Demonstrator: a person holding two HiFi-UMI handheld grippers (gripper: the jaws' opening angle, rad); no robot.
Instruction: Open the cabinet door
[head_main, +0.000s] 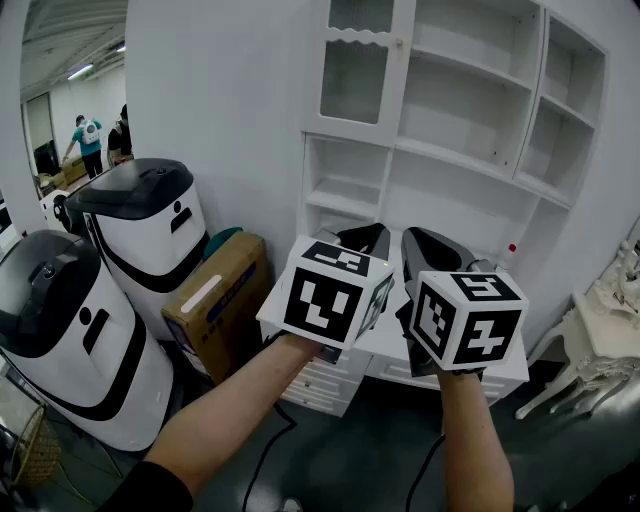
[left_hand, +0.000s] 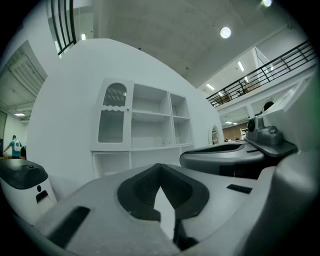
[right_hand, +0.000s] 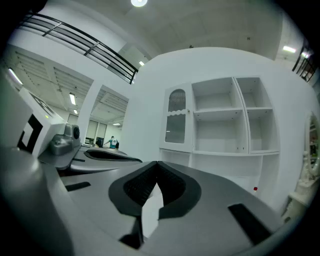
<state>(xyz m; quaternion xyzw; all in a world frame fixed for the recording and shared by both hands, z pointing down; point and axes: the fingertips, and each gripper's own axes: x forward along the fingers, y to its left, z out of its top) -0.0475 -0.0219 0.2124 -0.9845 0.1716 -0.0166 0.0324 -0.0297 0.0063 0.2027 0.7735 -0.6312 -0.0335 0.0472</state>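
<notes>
A tall white cabinet (head_main: 470, 130) stands against the wall ahead. Its one glazed door (head_main: 355, 70) is at the upper left and sits flush and closed, with a small knob (head_main: 398, 42) on its right edge; the other bays are open shelves. I hold both grippers side by side at chest height, well short of the cabinet. My left gripper (head_main: 365, 240) is shut and holds nothing, and so is my right gripper (head_main: 430, 250). The door (left_hand: 112, 120) shows far beyond the left gripper (left_hand: 160, 167). It appears as the door (right_hand: 175, 120) past the right gripper (right_hand: 157, 165).
Two white-and-black machines (head_main: 150, 230) (head_main: 60, 330) stand at the left, with a cardboard box (head_main: 215, 300) leaning beside them. Drawers (head_main: 320, 385) form the cabinet's base. A small red-capped bottle (head_main: 510, 255) sits on its counter. An ornate white table (head_main: 610, 330) is at the right. People (head_main: 88, 140) stand far off.
</notes>
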